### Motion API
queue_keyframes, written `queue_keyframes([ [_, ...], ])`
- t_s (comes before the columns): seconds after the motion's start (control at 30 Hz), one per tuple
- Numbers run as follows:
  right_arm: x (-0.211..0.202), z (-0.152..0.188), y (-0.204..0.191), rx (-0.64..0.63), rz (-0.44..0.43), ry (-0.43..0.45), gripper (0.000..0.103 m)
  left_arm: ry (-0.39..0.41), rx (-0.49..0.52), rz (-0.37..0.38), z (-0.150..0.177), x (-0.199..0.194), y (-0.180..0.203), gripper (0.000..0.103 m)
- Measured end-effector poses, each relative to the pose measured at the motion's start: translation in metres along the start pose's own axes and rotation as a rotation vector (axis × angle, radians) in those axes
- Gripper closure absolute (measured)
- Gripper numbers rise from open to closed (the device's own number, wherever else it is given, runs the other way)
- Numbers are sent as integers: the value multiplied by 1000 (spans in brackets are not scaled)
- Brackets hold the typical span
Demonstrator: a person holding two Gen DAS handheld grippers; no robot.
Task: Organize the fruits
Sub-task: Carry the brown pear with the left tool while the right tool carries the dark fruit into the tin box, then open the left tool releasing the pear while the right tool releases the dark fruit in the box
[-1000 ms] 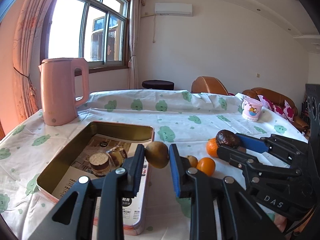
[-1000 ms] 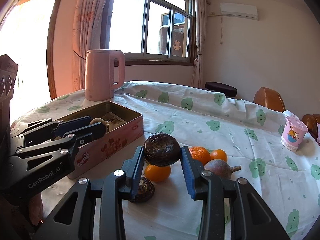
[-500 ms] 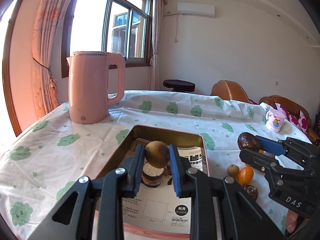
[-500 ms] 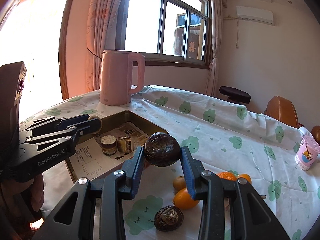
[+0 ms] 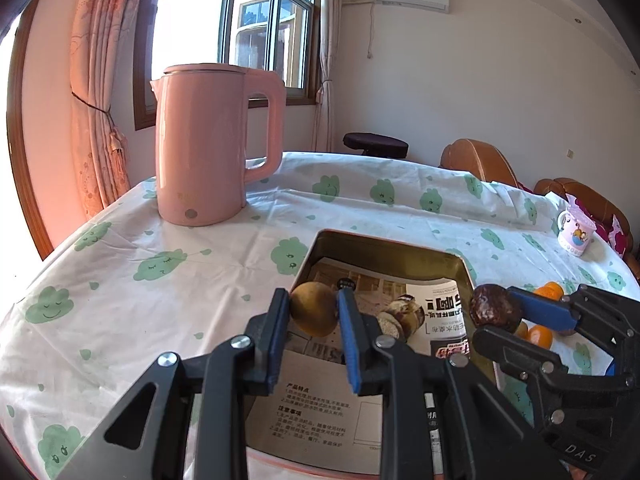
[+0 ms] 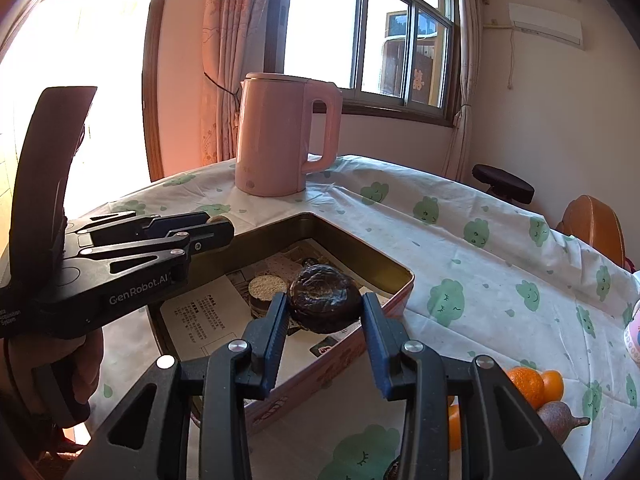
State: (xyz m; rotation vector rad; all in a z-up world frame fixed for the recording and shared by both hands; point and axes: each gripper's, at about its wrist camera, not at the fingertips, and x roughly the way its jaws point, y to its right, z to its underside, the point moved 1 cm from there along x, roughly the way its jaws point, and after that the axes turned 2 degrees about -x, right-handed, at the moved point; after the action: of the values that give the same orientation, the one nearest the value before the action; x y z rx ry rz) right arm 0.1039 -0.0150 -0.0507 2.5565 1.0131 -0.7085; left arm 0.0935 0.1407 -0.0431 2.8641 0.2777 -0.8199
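Brown fruit (image 5: 313, 314) pinched in left gripper (image 5: 313, 320); dark wrinkled fruit (image 6: 323, 304) clamped in right gripper (image 6: 324, 320); probably soft, best held mid-girth above tin (image 5: 384, 245).

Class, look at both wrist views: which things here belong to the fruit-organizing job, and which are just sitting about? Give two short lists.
Part of the job:
- brown round fruit in the left gripper
- dark wrinkled fruit in the right gripper
- tin box
- oranges and brown pear-shaped fruit on the tablecloth

Just lying about:
- pink kettle
- cartoon cup
- dark stool
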Motion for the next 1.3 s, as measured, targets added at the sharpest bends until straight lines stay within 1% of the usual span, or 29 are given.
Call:
queue_keyframes([
  [0.2, 13, 1, -10, -11, -18, -36, 64, -34, 14, 3, 3, 8, 1, 76],
  [0.43, 24, 6, -13, -11, -26, -78, 64, -74, 10, 17, 3, 17, 0, 76],
  [0.6, 25, 7, -15, -16, -28, -85, 64, -93, 13, 16, 3, 21, 1, 76],
  [0.67, 26, 7, -15, -21, -27, -87, 64, -90, 16, 5, 3, 20, 2, 76],
  [0.7, 26, 7, -16, -23, -26, -88, 64, -87, 18, 3, 3, 20, 2, 75],
  [0.73, 26, 7, -16, -24, -26, -88, 64, -83, 22, 3, 3, 19, 3, 69],
  [0.8, 26, 7, -17, -26, -25, -89, 63, -74, 22, 8, 3, 17, 4, 64],
  [0.83, 26, 7, -17, -27, -27, -89, 62, -67, 21, 10, 3, 16, 5, 59],
  [0.87, 25, 7, -17, -28, -29, -88, 60, -59, 22, 9, 3, 14, 6, 57],
  [0.9, 25, 7, -18, -30, -28, -86, 58, -49, 23, 0, 3, 12, 7, 50],
  [0.93, 23, 7, -18, -31, -27, -81, 53, -36, 24, -9, 3, 9, 8, 43],
  [0.97, 21, 8, -18, -33, -21, -75, 47, -25, 22, -8, 3, 6, 9, 41],
  [1.03, 16, 8, -17, -34, -4, -63, 40, -7, 12, 6, 3, 0, 11, 38],
  [1.07, 14, 9, -14, -28, 0, -57, 38, 2, 8, 8, 2, -3, 12, 37],
  [1.13, 10, 9, -8, -8, 2, -51, 38, 20, 3, 5, 1, -9, 14, 33],
  [1.3, -6, 9, 10, 31, 30, -23, 38, 46, -4, 21, -1, -20, 23, 31],
])
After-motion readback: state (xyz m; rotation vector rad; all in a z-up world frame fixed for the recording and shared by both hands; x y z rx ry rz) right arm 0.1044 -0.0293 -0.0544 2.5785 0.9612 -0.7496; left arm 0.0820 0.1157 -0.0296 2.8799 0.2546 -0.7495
